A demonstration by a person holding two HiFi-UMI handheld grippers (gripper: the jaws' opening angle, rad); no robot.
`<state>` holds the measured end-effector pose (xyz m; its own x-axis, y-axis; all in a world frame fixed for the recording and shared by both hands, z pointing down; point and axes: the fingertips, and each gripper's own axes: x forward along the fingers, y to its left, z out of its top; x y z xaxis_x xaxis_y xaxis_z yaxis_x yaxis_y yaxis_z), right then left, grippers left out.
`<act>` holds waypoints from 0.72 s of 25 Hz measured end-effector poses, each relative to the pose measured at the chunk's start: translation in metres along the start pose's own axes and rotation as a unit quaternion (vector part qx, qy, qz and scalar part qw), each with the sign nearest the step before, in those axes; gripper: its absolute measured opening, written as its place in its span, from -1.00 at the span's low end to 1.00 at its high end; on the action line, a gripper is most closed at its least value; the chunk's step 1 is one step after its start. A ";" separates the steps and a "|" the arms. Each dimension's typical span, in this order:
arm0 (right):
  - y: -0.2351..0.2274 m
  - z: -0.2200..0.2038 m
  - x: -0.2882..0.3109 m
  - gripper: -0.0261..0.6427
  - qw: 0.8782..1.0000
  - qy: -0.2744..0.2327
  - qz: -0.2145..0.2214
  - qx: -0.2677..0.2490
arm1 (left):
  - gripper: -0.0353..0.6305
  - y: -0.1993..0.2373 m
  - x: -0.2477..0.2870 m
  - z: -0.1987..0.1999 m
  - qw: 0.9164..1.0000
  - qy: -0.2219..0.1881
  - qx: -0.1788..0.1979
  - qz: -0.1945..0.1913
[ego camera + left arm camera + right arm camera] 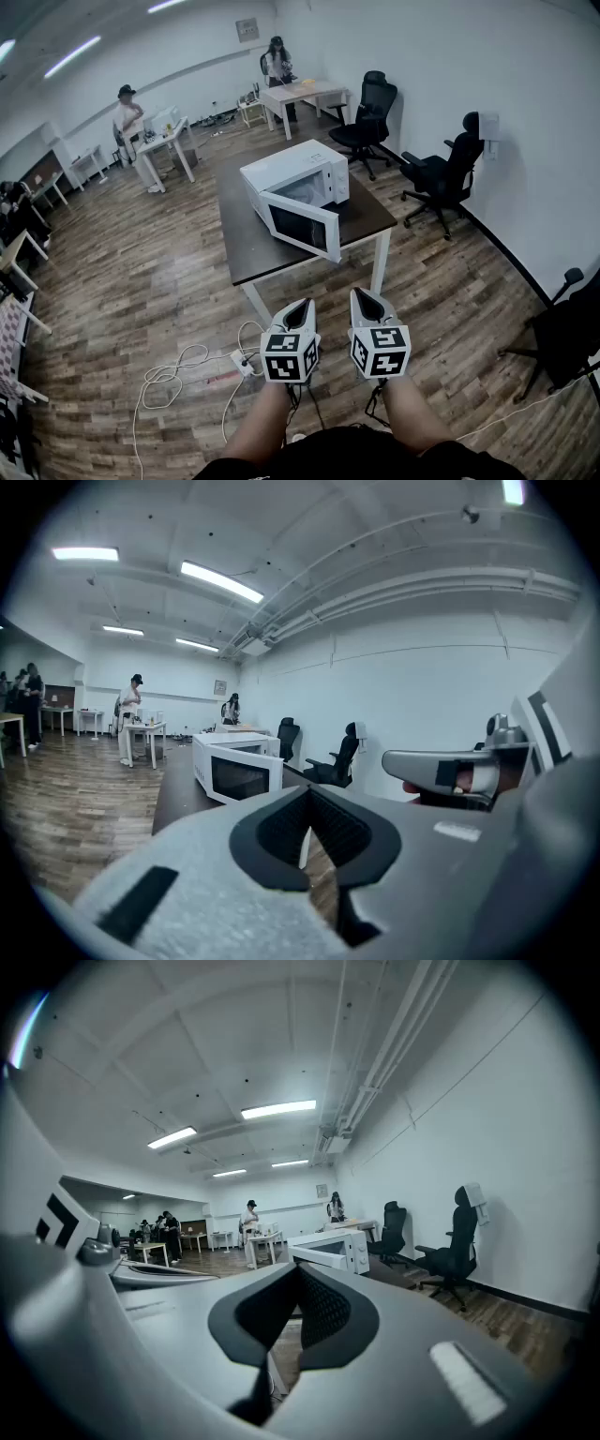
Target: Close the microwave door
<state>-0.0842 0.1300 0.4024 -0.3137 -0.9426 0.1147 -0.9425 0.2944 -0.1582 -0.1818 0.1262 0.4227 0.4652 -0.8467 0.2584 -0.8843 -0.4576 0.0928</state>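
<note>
A white microwave [302,174] stands on a dark-topped table [246,246], some way ahead of me. Its door [302,225] hangs open, swung out toward the table's front edge. Both grippers hover side by side in front of the table, well short of it, over the floor. My left gripper [299,312] is shut and empty, and my right gripper [367,302] looks shut and empty too. The left gripper view shows the microwave [236,769] beyond the closed jaws of the left gripper [307,794]. The right gripper view shows the microwave [335,1249] past the right gripper [298,1272].
Black office chairs [369,118] [444,174] stand right of the table, another chair [565,337] at the far right. A power strip with white cables [240,362] lies on the wooden floor by the table leg. People stand at white tables [171,142] at the back.
</note>
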 end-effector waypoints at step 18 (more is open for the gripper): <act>-0.026 0.000 -0.016 -0.90 1.000 0.002 0.021 -0.002 | -0.87 -0.033 0.007 0.000 1.000 0.001 0.010 0.015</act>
<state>-0.0544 0.1375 0.4046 -0.3533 -0.9288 0.1115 -0.9290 0.3343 -0.1584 -0.1489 0.1352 0.4217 0.4378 -0.8600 0.2622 -0.8973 -0.4365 0.0664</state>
